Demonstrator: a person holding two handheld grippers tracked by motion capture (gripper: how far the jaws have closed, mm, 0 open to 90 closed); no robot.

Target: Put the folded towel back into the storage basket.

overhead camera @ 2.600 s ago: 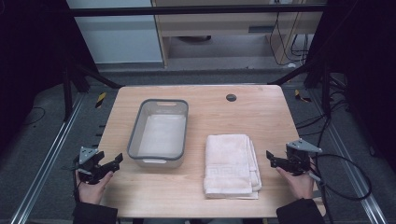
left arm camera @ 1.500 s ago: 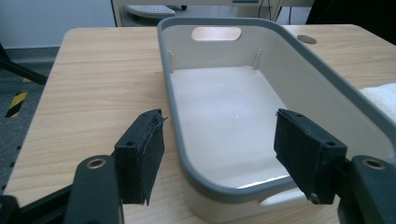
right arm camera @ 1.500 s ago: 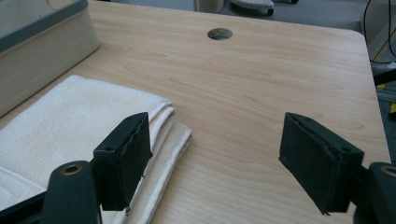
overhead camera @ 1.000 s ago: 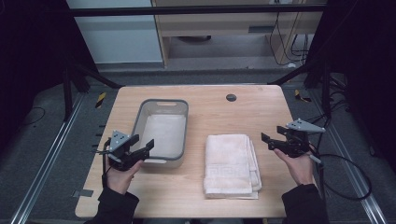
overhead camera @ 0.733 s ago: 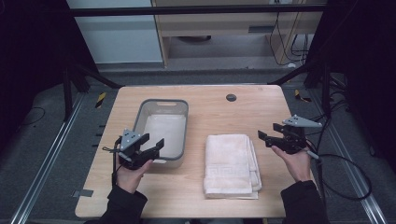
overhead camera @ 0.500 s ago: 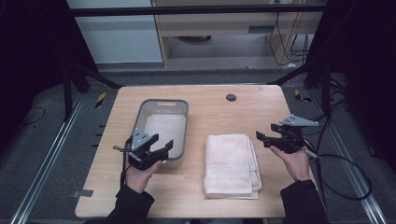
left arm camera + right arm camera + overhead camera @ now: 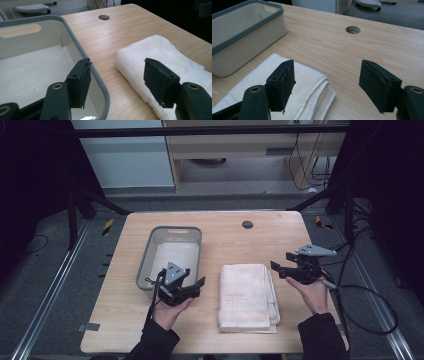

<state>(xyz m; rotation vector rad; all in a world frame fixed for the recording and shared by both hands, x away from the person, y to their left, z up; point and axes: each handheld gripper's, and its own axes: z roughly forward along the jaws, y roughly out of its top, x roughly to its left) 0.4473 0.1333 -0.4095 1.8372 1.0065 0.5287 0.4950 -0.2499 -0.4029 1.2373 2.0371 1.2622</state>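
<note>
High view: left hand-held gripper (image 7: 192, 287) at the near right corner of the grey bin (image 7: 170, 256), jaws spread and empty, aimed at the folded towel (image 7: 247, 296). Right hand-held gripper (image 7: 281, 268) just off the towel's far right corner, jaws likewise spread, nothing between them. Towel flat on the table (image 7: 280, 232), just right of the bin, not touching it; bin empty.

Left gripper view: one jaw above the bin rim (image 7: 82, 52), the other over the towel's rolled edge (image 7: 130, 60). Likely step: approach for a two-sided pickup of the towel, presumably for the bin.

Advice: clear the bin rim first, then lower with one jaw under the fold and one on top. Take all layers at the thick folded side, not the loose stacked edges seen in the right gripper view (image 7: 322, 87). Match height on both sides before the pinch. Risk: a single layer caught, and the fold opens on the lift.
</note>
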